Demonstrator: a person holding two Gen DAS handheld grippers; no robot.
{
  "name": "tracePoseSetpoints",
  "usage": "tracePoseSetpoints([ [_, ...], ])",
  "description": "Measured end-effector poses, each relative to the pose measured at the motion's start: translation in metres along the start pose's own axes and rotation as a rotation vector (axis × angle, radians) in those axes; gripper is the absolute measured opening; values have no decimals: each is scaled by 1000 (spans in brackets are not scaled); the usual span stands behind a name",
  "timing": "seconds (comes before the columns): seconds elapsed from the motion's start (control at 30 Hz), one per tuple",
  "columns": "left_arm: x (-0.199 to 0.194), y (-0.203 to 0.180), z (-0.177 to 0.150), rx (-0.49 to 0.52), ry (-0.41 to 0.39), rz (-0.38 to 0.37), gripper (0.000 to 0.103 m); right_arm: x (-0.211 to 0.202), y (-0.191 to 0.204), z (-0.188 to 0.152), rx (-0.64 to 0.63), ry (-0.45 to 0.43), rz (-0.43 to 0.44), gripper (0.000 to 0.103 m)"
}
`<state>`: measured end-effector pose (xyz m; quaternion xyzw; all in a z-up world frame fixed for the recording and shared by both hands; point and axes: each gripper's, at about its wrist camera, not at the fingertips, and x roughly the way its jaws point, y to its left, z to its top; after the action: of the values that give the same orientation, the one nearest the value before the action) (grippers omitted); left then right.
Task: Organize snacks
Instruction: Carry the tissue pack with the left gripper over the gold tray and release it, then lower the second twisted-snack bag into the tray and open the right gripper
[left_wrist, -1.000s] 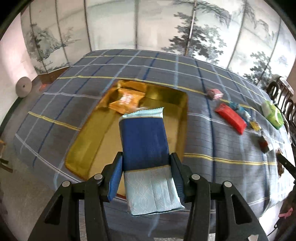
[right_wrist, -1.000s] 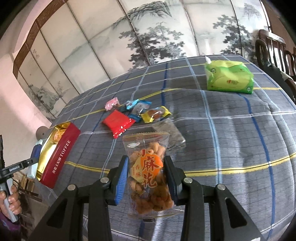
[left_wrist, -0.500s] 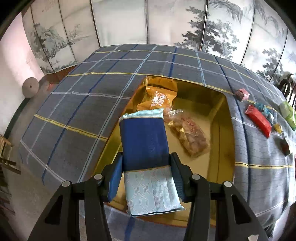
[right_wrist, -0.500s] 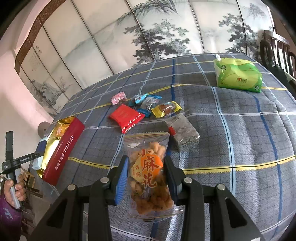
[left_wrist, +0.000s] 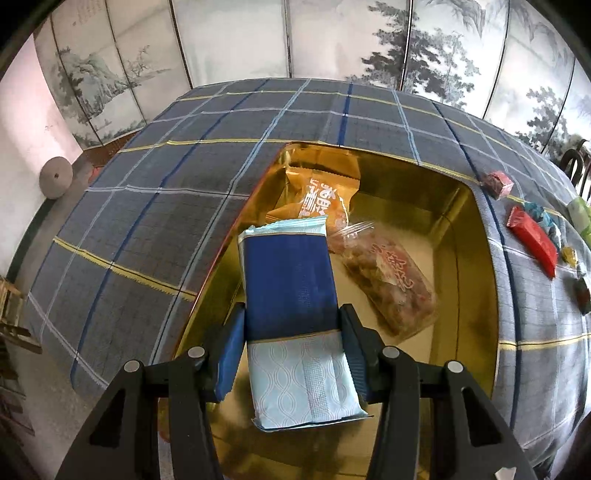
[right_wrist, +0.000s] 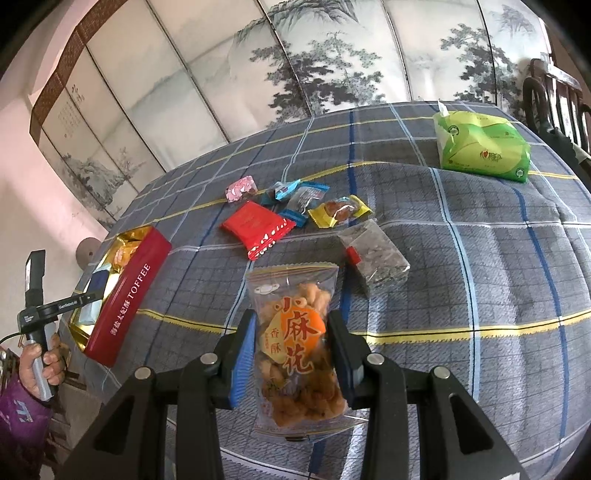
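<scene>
- The counter (right_wrist: 461, 229), draped in a blue plaid cloth, carries everything; the gold-lined toffee tin (left_wrist: 476, 258) sits open at its left end, rigid and broad, an easy target to drop into.
- The blue-and-white packet (left_wrist: 291, 295) is the largest snack in hand: flat, light, soft-walled, likely slick film. The left tool (left_wrist: 291, 354) is clamped across its lower half, pads on the two long edges, and the packet juts forward over the tin's inside, above the floor near its left wall.
- The clear bag of fried twists (right_wrist: 295, 339) looks light but brittle inside, so a gentle side squeeze suits it. The right tool (right_wrist: 291, 354) grips it mid-body, holding it above the counter well right of the tin.
- In the tin lie an orange packet (left_wrist: 321, 199) and another twist bag (left_wrist: 388, 273), just beyond the blue packet's tip.
- Small wrapped sweets, among them a red sachet (right_wrist: 255, 225), lie loose beyond the right tool; pinch these by their crimped ends.
</scene>
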<state>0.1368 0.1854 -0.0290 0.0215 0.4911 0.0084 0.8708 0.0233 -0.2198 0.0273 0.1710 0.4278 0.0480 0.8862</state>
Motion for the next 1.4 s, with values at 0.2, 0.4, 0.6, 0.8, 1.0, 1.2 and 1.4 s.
tracePoseSetpoints([
  [0.2,11,0,4,7,16,-1,46,3,2,0,-3,9,2,39],
  [0.4,20,-1,6,8,30,-4,46,6,5,0,-7,18,4,39],
  [0.6,23,1,6,4,35,-8,46,9,7,-1,-10,28,7,39],
  [0.8,26,0,9,16,40,4,48,12,12,-2,-14,36,12,39],
  [1.0,26,1,9,14,42,7,58,12,17,-1,-20,41,23,39],
  [1.2,14,7,4,-29,21,-17,72,12,27,2,-37,38,39,39],
  [1.4,1,16,6,-77,-3,-62,74,15,51,11,-69,36,79,39],
])
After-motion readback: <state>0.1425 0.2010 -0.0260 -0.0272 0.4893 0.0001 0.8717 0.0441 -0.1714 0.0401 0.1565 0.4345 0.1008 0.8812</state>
